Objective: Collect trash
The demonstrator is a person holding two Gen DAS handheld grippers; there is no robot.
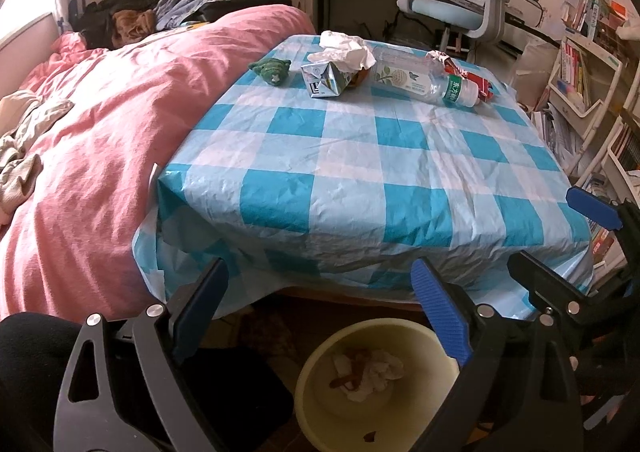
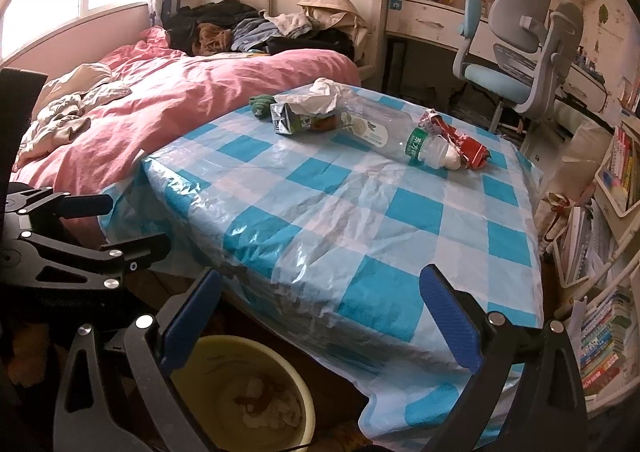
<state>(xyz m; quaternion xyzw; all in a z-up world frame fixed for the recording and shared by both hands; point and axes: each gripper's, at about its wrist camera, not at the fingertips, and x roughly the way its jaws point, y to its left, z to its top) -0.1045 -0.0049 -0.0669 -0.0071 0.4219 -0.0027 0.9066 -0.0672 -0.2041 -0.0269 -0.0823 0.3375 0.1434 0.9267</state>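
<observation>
On the far side of the blue-checked table (image 1: 360, 172) lie a crumpled white tissue (image 1: 348, 48), a flattened drink carton (image 1: 326, 80), a clear plastic bottle (image 1: 420, 80) and a red wrapper (image 1: 468, 76). The right wrist view shows the same tissue (image 2: 320, 96), carton (image 2: 292, 118), bottle (image 2: 384, 132) and wrapper (image 2: 456, 136). My left gripper (image 1: 320, 304) is open and empty above a yellow bin (image 1: 316, 360) that holds tissue scraps. My right gripper (image 2: 322, 302) is open and empty over the table's near edge, beside the bin (image 2: 240, 340).
A green knitted toy (image 1: 272, 68) sits left of the carton. A bed with a pink duvet (image 1: 100, 132) borders the table on the left. A grey-blue desk chair (image 1: 460, 8) stands behind it, and bookshelves (image 1: 580, 92) crowd the right side.
</observation>
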